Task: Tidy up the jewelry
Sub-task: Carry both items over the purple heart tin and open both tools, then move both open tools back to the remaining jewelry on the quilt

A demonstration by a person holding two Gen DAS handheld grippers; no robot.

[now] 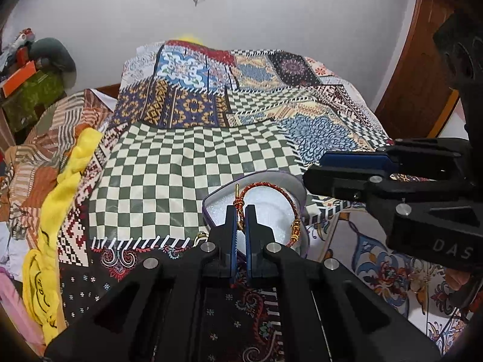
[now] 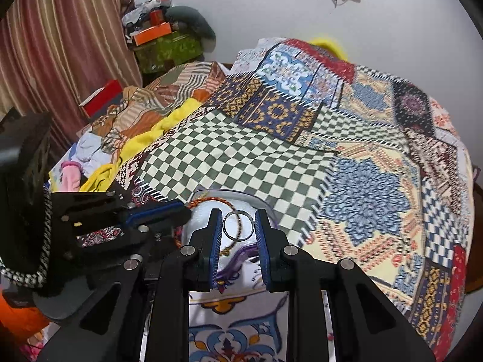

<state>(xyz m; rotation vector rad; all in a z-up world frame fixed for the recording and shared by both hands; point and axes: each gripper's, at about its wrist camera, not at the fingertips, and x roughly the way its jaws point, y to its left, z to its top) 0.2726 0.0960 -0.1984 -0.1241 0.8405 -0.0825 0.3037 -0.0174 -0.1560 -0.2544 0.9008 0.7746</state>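
Note:
A small box [image 1: 297,191] with a white foam lining lies on the patterned bedspread. My left gripper [image 1: 241,211] is shut on a red and gold braided bracelet [image 1: 289,200] at its knot, over the box. My right gripper [image 2: 238,217] holds a thin silver ring [image 2: 238,225] between its blue pads [image 2: 215,238], above the same box [image 2: 265,203]. The bracelet shows there as an orange cord [image 2: 211,200]. My right gripper also shows at the right of the left wrist view [image 1: 326,166], and my left gripper at the left of the right wrist view [image 2: 184,208].
A patchwork bedspread [image 1: 187,163] covers the bed. A yellow cloth [image 1: 75,157] and piled clothes lie along its left side. Boxes are stacked [image 2: 163,42] by the curtain. A small gold ring [image 1: 201,236] lies left of the box.

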